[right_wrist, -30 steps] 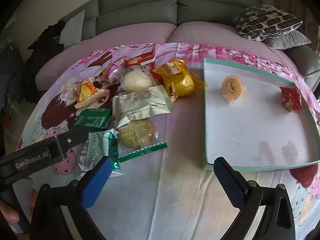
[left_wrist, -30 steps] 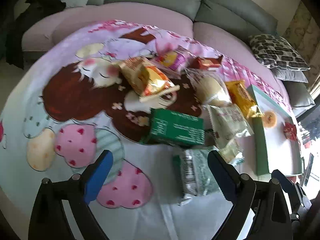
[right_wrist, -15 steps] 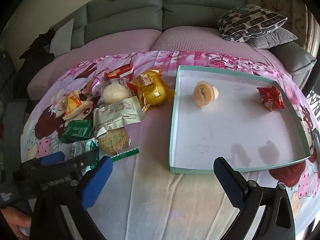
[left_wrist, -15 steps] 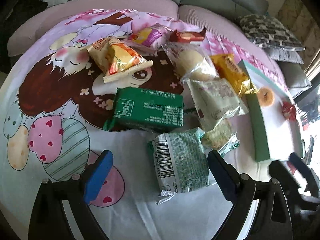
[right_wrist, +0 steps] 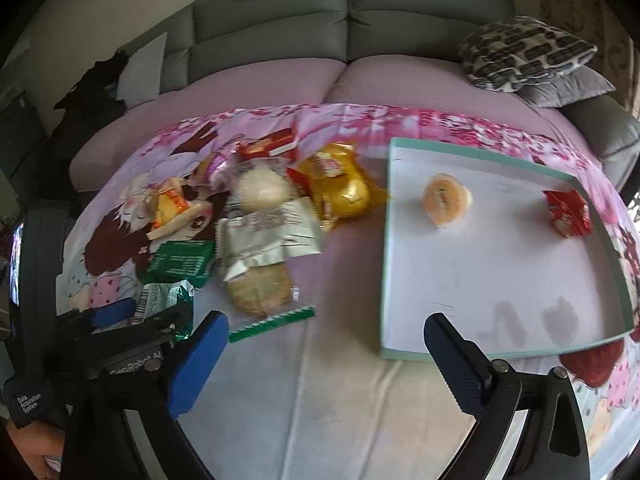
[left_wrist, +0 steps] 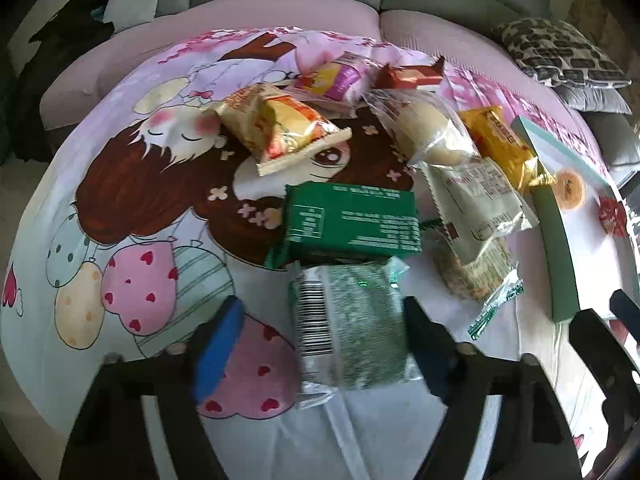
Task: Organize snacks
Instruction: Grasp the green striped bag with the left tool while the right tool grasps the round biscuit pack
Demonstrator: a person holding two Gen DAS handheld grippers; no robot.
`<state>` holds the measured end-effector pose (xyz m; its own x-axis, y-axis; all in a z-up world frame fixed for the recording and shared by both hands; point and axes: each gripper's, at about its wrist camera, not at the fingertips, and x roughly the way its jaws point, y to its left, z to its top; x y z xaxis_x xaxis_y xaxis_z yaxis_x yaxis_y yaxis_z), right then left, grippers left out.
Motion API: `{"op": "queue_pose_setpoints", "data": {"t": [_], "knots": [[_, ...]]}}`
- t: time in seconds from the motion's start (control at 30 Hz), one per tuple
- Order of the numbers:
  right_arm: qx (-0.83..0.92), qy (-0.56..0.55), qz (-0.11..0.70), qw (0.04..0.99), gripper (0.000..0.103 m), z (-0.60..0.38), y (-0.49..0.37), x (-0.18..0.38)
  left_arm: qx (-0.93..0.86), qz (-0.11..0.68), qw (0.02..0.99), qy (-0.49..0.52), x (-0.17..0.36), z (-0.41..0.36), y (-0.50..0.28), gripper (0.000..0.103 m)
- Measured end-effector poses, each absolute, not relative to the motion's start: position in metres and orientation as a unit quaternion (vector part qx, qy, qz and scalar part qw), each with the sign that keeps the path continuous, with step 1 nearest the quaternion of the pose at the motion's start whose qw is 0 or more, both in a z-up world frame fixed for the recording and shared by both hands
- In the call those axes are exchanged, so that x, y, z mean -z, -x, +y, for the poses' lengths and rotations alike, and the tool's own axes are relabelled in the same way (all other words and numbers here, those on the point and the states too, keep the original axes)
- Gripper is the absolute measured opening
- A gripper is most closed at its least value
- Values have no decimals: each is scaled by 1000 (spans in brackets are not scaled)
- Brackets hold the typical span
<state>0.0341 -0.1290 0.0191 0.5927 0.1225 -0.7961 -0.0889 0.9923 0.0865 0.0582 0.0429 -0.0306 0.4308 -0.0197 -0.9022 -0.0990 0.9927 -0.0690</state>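
Snacks lie heaped on the cartoon sheet left of the tray (right_wrist: pixel 612 256). The left gripper (left_wrist: pixel 320 344) stands wide open around the speckled green packet (left_wrist: pixel 352 328), gripping nothing; the right gripper (right_wrist: pixel 324 356) hangs open, empty. The slick wrapper could slip if the fingers close off-centre.
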Motion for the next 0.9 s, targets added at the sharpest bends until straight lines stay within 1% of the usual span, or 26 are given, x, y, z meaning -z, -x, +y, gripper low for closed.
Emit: {"op": "queue_pose_setpoints", "data": {"t": [0.03, 0.1, 0.17, 0.2, 0.23, 0.3, 0.4, 0.43, 0.7, 0.9], "knots": [[-66, -17, 447, 892, 94, -125, -37, -18, -24, 533, 844, 57, 30, 46, -58, 72], [-73, -13, 451, 889, 89, -119, -41, -15, -25, 531, 845, 61, 30, 53, -59, 65], [-80, -10, 456, 886, 87, -112, -46, -10, -30, 529, 846, 64, 29, 57, -56, 59], [-83, -7, 458, 885, 84, -109, -48, -8, -33, 527, 846, 67, 29, 60, -57, 57], [-89, -2, 461, 883, 80, -104, -51, -5, -36, 527, 847, 69, 28, 62, -56, 57], [-98, 7, 467, 879, 75, -96, -56, 1, -41, 525, 847, 76, 29, 68, -57, 57], [-108, 17, 478, 872, 73, -86, -63, 12, -51, 521, 848, 81, 29, 74, -59, 56], [-110, 20, 482, 869, 70, -83, -66, 16, -55, 520, 848, 81, 29, 76, -59, 56], [-102, 46, 485, 867, 65, -77, -78, 26, -67, 518, 849, 85, 29, 84, -59, 56], [-118, 61, 488, 863, 65, -70, -79, 30, -71, 518, 849, 83, 30, 84, -60, 56]]}}
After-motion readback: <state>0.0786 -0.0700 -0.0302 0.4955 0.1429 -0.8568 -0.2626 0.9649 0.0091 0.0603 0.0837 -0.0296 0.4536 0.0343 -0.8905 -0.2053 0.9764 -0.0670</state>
